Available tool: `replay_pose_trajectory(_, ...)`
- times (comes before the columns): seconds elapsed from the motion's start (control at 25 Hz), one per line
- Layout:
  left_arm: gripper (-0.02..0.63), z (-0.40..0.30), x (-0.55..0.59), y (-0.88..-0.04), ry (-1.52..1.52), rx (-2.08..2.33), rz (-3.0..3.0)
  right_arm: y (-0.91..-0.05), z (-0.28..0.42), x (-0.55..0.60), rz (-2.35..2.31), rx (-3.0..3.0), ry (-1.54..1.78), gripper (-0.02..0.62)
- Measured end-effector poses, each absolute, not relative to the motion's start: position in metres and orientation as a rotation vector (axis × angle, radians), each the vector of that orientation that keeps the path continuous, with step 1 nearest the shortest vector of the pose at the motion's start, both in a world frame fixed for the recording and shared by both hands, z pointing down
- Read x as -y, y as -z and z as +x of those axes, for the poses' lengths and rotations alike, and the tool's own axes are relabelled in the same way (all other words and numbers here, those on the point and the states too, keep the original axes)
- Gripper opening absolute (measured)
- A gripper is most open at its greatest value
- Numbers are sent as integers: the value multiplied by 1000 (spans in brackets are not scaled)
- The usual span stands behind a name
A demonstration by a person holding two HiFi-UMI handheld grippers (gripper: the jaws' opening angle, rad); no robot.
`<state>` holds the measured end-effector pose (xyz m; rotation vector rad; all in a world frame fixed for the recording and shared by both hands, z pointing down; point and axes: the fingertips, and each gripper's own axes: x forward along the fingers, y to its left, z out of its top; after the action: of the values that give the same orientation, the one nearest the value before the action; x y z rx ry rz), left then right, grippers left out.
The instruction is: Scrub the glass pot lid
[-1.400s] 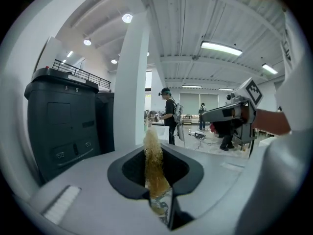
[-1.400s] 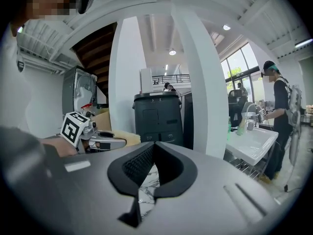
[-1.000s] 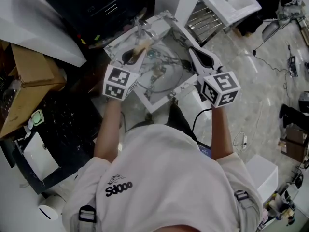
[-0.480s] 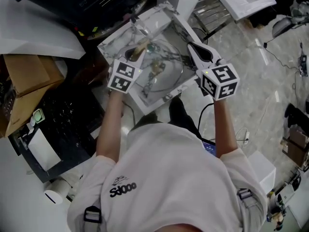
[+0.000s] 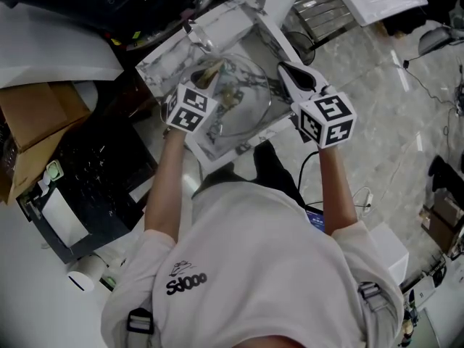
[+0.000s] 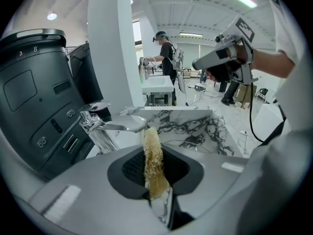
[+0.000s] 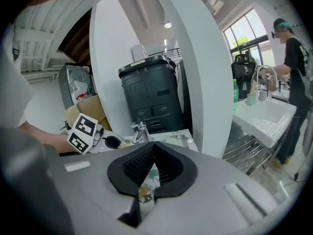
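Note:
The glass pot lid (image 5: pixel 246 106) lies in the marble sink (image 5: pixel 161 69). My left gripper (image 5: pixel 204 79) hovers over the lid's left part, shut on a tan loofah scrubber (image 5: pixel 212 68). In the left gripper view the scrubber (image 6: pixel 152 163) stands out between the jaws of the left gripper (image 6: pixel 150 151), toward the faucet (image 6: pixel 106 125). My right gripper (image 5: pixel 285 69) is over the sink's right rim beside the lid, jaws together, nothing seen between them. The right gripper (image 7: pixel 153 146) looks across the sink at the left gripper's marker cube (image 7: pixel 83 131).
A chrome faucet (image 5: pixel 193 33) stands at the sink's far edge. A black bin (image 7: pixel 149 94) sits behind it, and cardboard boxes (image 5: pixel 40 114) lie to the left. A white sink unit with a rack (image 5: pixel 326 9) stands to the right. A black cable (image 5: pixel 308 172) runs over the tiled floor.
Both grippers have drifted a little farther over the sink as the head view shifted. The left still holds the scrubber, and the right stays shut.

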<state>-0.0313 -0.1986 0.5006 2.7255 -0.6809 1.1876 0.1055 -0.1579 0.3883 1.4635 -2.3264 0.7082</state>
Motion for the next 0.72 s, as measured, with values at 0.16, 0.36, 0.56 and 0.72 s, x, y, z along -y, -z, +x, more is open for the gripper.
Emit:
replay_pose_trajectory(0.16,55,-19,203,-524,-1242,681,2695,-399,114,158,1458,2321,-735,3)
replay_pose_trajectory(0.36,55,-11,213,-557,-1342,733,2630,-415,122,157,1437,2316,-766,3)
replay_pose_trajectory(0.56,55,-8,225,-588,-1483,785,2562,-430,126,158,1390,2319,-777,3)
replay_pose_trajectory(0.72,55,-3,232,-616,-1564,780,2536,-441,128,163,1366,2325,-797,3)
